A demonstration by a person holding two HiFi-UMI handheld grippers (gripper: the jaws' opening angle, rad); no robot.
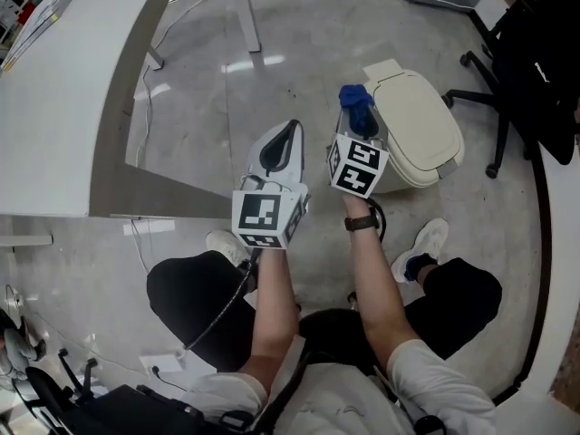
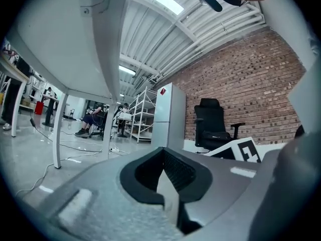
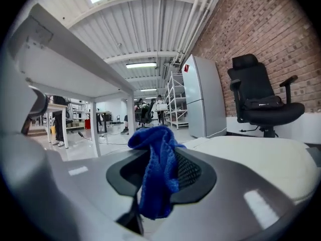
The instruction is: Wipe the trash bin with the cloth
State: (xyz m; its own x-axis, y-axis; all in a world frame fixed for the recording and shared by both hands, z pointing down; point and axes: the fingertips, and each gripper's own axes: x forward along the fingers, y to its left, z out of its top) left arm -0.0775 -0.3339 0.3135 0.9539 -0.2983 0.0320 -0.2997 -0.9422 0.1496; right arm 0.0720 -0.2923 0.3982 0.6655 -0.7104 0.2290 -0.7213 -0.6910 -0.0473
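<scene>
A cream trash bin with a closed lid stands on the floor in front of my right knee; its lid fills the right of the right gripper view. My right gripper is shut on a blue cloth, which bunches up between the jaws. It hovers just left of the bin, close to its side. My left gripper hangs further left over bare floor, shut with nothing in it.
A white desk runs along the left, its metal leg behind the grippers. A black office chair stands at the right, past the bin. Cables lie on the grey floor. My shoes rest near the bin.
</scene>
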